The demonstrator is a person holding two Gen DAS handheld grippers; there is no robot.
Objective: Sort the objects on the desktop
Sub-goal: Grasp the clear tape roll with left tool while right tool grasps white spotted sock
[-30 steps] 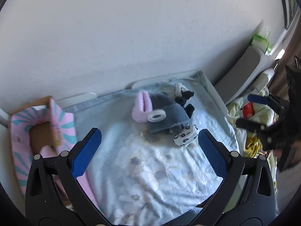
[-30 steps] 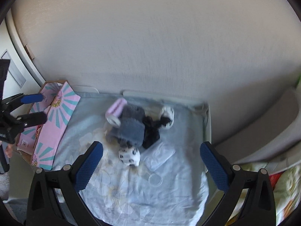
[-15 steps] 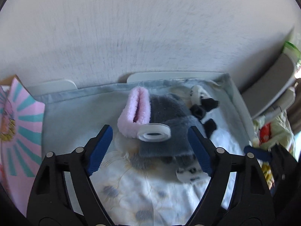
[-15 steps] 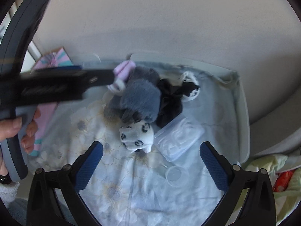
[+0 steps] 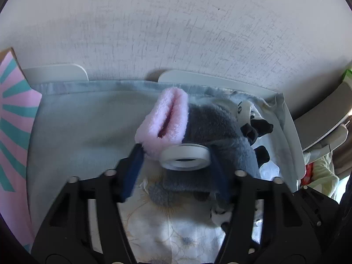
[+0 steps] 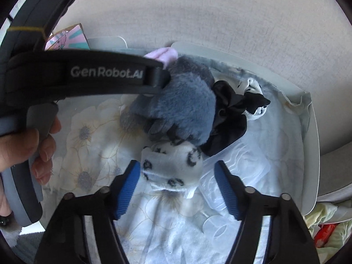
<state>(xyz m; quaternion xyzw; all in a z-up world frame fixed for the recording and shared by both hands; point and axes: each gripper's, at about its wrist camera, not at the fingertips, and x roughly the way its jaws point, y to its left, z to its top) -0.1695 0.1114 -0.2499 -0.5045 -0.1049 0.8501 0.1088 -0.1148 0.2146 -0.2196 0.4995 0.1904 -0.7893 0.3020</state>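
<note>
- Cloth [image 6: 92, 154] with pale flowers covers a white tray [image 6: 312, 154] by the wall; the soft things sit on it in a heap near the back.
- Fluffy grey sock [image 6: 187, 107] with a pink cuff [image 5: 167, 121] is the biggest thing in the heap.
- Left gripper [image 5: 176, 167] is half open and its jaws have just been closing. The white tape ring [image 5: 184, 157] sits between the blue pads; I cannot tell if they touch it.
- Right gripper [image 6: 176, 182] is half open too, jaws just closing around the spotted white sock [image 6: 173, 167], not yet squeezing it.
- Black scrunchie [image 6: 231, 114] lies just beside the grey sock.
</note>
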